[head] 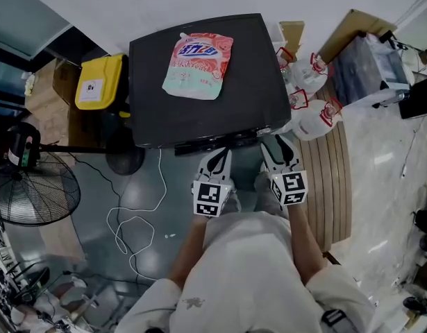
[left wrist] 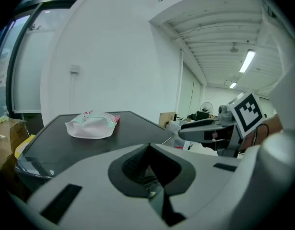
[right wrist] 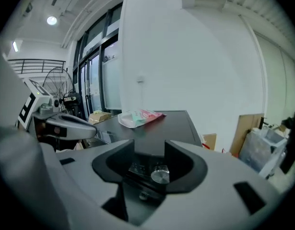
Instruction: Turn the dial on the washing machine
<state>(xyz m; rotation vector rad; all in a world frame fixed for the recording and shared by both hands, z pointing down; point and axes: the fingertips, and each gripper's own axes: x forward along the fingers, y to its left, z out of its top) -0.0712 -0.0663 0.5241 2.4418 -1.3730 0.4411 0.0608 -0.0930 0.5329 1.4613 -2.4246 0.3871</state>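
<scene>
Black washing machine top (head: 248, 96) bears pouch (head: 198, 64); grey floor (head: 95, 207); left claw (left wrist: 147, 147) together; right claw (right wrist: 149, 150) apart, dial (right wrist: 160, 175) showing between.

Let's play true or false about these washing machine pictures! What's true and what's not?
A detergent pouch lies on top of the washing machine. True.
The right gripper is squeezing the dial. False: its jaws stand apart, and the dial shows untouched in the gap.
A yellow container stands beside the machine. True.
The left gripper holds the pouch. False: its jaws are together and empty; the pouch lies on the machine.
</scene>
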